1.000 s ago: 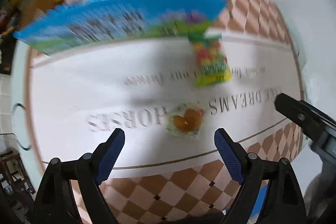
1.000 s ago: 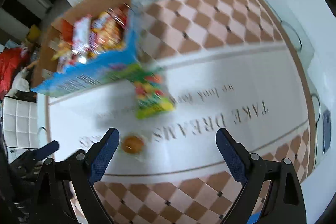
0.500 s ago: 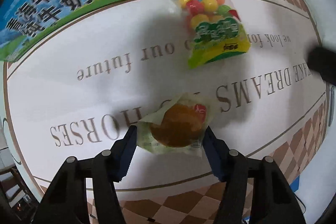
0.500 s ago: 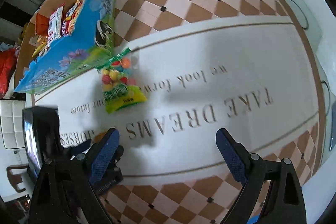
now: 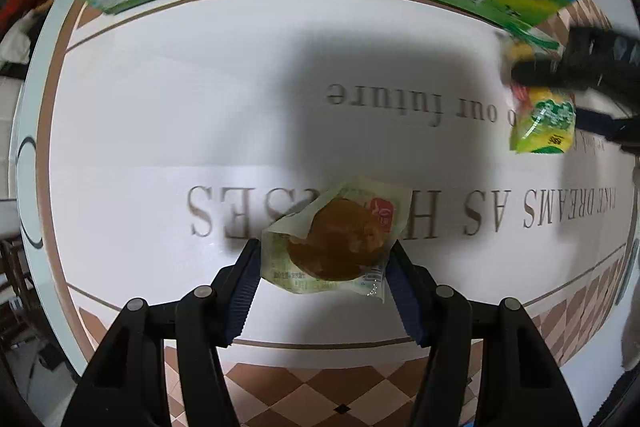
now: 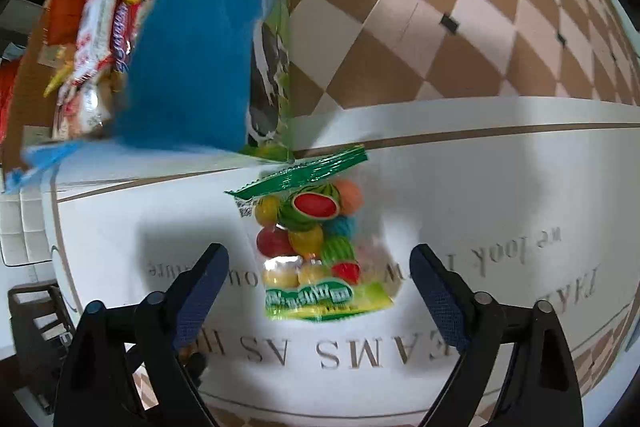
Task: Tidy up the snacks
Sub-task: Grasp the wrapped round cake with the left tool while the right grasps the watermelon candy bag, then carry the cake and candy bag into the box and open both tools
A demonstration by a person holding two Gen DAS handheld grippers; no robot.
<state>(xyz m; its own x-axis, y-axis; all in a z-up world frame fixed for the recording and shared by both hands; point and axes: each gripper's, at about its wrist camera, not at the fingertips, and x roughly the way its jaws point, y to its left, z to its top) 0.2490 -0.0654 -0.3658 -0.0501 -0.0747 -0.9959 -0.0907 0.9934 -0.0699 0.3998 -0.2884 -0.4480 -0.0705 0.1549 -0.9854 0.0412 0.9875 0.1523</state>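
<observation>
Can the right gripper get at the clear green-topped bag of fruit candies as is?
Probably yes. The right gripper stands open astride the candy bag, its jaws just closing, pads still clear, nothing between.

Two loose snack packs, one box, two grippers

One wrapped bun (image 5: 336,241) and one bag of fruit-shaped candies (image 6: 312,247) make two loose snack packs on one lettered tablecloth (image 5: 160,115). One open cardboard box (image 6: 188,47) with a blue printed side stands by the candy bag; several more snack packets (image 6: 96,39) lie inside it, too blurred and overlapped for a firm count. In the candy bag roughly ten coloured pieces show through the clear part, some hidden behind others. Two grippers are in view, the left gripper (image 5: 320,291) and the right gripper (image 6: 316,299), each with two blue-padded fingers, four fingers in all.
</observation>
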